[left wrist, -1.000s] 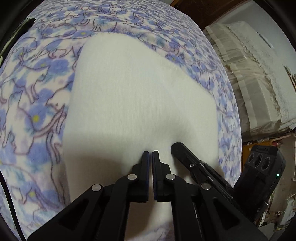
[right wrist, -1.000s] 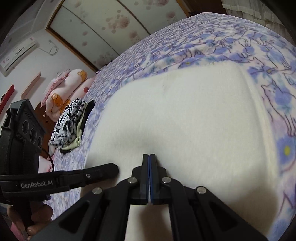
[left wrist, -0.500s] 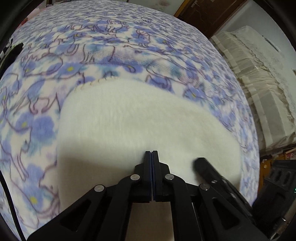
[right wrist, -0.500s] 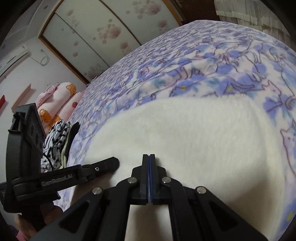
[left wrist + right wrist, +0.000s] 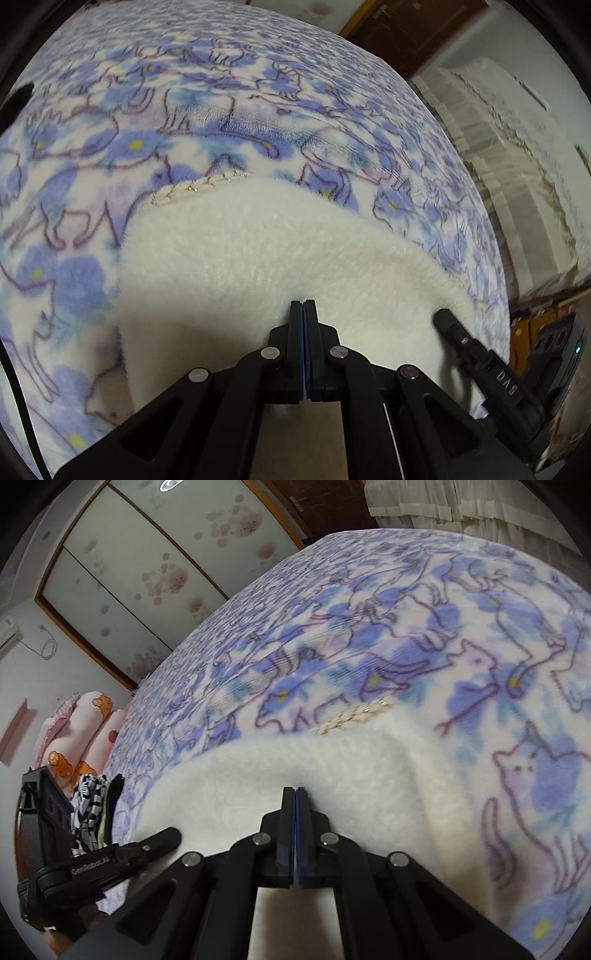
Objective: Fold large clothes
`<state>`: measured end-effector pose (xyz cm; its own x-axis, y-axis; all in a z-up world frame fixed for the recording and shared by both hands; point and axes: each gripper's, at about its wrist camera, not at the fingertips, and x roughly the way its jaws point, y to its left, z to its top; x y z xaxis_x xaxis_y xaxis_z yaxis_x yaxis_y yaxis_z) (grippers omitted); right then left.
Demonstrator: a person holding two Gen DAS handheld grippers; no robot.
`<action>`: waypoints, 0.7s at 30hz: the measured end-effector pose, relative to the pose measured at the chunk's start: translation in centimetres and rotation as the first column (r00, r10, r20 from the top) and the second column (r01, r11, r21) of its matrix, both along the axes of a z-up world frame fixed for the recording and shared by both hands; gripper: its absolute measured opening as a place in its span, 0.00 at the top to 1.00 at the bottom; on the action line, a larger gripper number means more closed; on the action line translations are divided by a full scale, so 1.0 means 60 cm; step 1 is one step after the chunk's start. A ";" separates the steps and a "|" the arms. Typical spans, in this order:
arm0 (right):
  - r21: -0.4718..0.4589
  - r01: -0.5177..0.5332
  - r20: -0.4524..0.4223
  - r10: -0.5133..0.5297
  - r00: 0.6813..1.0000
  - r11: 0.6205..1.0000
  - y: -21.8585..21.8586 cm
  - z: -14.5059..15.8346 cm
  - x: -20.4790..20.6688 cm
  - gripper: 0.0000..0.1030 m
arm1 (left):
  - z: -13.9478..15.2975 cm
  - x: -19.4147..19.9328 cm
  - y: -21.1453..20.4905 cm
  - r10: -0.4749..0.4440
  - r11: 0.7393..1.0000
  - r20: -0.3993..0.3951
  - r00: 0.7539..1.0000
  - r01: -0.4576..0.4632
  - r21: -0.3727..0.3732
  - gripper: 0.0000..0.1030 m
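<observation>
A white fluffy garment (image 5: 258, 251) lies on a bed covered by a blue flower-and-cat blanket (image 5: 147, 110). A gold-braided trim (image 5: 199, 184) shows at its far edge. My left gripper (image 5: 303, 303) is shut on the near part of the garment, its tips pressed into the pile. To its right, one finger (image 5: 448, 321) of the right gripper rests on the same cloth. In the right wrist view my right gripper (image 5: 295, 789) is shut on the garment (image 5: 295, 760), and a ridge of cloth runs from it toward the trim (image 5: 351, 716). The left gripper's finger (image 5: 168, 836) lies at lower left.
A striped black-and-white pile of clothes (image 5: 88, 805) and pink pillows (image 5: 81, 720) sit at the bed's left end. Sliding wardrobe doors (image 5: 129, 572) stand behind. Pale curtains (image 5: 517, 166) and a brown door (image 5: 406, 29) lie beyond the bed's right edge.
Both grippers have moved forward over the garment toward its far edge. Less white cloth shows ahead of them, and the gold trim has come into view. The left jaws closed their small gap.
</observation>
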<state>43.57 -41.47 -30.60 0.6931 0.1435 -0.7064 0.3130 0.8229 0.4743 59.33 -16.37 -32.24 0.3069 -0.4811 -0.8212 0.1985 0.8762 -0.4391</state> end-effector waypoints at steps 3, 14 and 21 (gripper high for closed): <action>-0.019 0.042 -0.011 -0.042 0.999 0.999 -0.026 0.006 -0.014 1.00 | 0.005 -0.003 0.016 0.001 1.000 0.015 1.000 -0.001 -0.005 0.99; -0.071 0.063 -0.048 -0.067 0.997 0.995 -0.083 0.043 -0.059 1.00 | 0.051 -0.030 0.066 0.120 0.987 0.010 0.993 -0.120 0.104 0.98; 0.039 0.079 -0.079 -0.075 0.994 0.996 -0.125 0.062 -0.137 0.95 | 0.090 -0.109 0.114 0.189 0.976 0.004 0.982 -0.188 0.110 0.52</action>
<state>35.35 -48.94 -26.87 0.6466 0.1225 -0.7529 0.4119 0.7747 0.4798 52.77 -9.53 -26.83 0.3779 -0.3225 -0.8678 0.0226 0.9403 -0.3396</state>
